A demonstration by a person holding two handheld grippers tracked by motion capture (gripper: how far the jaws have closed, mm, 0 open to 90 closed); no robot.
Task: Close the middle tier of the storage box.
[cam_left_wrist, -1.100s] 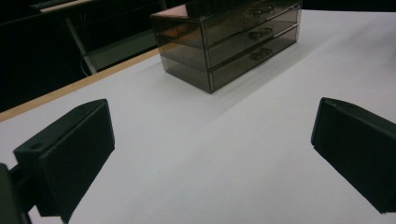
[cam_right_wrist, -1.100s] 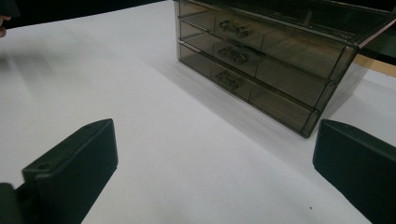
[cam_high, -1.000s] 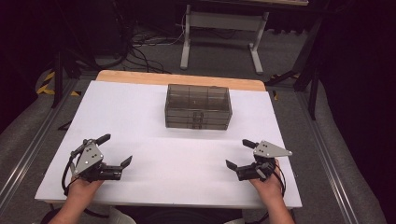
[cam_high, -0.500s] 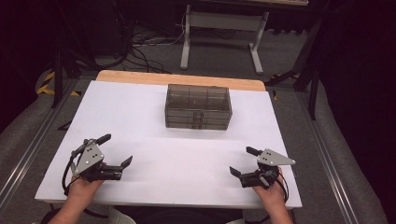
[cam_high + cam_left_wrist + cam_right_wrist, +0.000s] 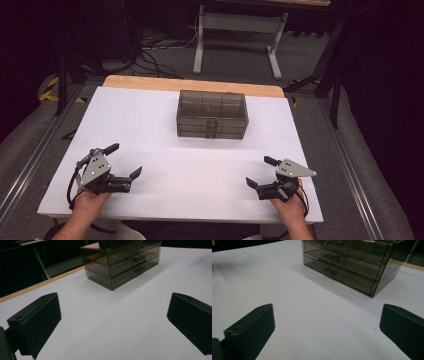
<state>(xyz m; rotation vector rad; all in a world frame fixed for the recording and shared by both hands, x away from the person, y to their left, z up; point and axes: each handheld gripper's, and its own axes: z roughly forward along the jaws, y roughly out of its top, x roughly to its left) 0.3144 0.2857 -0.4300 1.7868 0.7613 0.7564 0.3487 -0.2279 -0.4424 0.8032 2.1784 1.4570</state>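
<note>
- Left hand-held gripper [image 5: 125, 161] and right hand-held gripper [image 5: 259, 171] both gape wide, holding nothing;
- drawer box [image 5: 212, 114] looks light; a one-sided handle tug could slide it across the desk [image 5: 150, 120].

White-topped table [image 5: 150, 125] with a strip of bare wood along its far edge [image 5: 150, 81]. A smoke-grey, translucent drawer chest [image 5: 212, 114] stands directly on the white surface, centred left to right and set toward the far edge. Its handled drawer fronts [image 5: 332, 271] face the near side. The near half of the surface carries no other object.
</note>
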